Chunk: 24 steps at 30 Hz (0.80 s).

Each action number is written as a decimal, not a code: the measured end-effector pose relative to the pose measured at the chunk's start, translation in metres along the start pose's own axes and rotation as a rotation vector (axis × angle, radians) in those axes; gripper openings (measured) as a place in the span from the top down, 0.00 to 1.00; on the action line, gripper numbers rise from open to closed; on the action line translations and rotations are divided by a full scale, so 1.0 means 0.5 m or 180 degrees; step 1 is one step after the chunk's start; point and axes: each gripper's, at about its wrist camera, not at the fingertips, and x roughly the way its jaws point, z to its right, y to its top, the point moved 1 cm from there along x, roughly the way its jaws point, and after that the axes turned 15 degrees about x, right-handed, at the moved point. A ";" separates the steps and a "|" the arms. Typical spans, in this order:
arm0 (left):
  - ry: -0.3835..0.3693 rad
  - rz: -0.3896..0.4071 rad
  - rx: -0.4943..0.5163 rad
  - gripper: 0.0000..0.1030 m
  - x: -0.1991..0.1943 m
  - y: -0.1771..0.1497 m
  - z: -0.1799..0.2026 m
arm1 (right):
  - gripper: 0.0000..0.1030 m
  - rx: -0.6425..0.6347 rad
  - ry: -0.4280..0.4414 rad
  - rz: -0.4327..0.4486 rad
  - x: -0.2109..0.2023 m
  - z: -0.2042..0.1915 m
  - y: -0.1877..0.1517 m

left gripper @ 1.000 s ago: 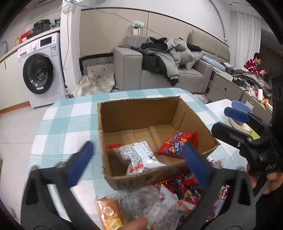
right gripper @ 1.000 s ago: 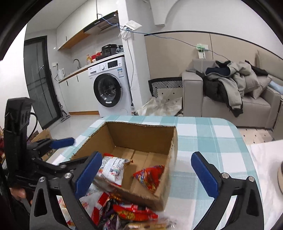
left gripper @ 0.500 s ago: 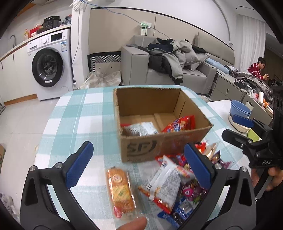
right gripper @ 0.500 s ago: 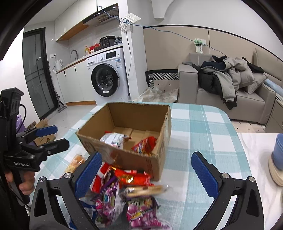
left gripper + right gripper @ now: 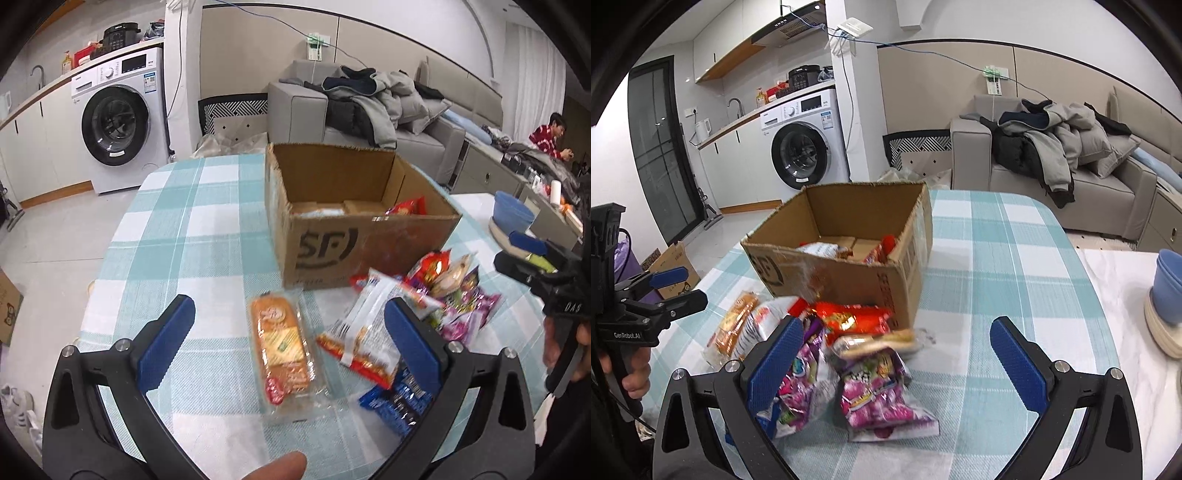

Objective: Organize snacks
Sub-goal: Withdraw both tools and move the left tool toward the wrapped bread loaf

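Location: a lived-in home, open-plan. A washing machine [image 5: 805, 155] stands under a kitchen counter [image 5: 753, 112] with tap and kettle. Right of the washing machine, a grey sofa [image 5: 1052, 184] carries piled coats [image 5: 1052, 144]. In front of it stands the worktop [image 5: 184, 236], covered in checked cloth.

Checked table [image 5: 192, 236], cardboard box [image 5: 369, 243], snack packets [image 5: 871, 387]

Your left hand-held gripper [image 5: 288, 332] hangs with its jaws spread wide and nothing between the blue pads [image 5: 166, 341]. Your right hand-held gripper [image 5: 895, 363] is likewise wide apart and holds nothing. Your left hand [image 5: 635, 373] grips its handle, your right hand [image 5: 570, 350] the other
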 end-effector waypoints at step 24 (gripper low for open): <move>-0.0017 -0.0315 -0.0098 0.01 0.064 -0.067 -0.013 | 0.00 -0.0140 -0.0289 -0.0528 0.077 0.037 -0.046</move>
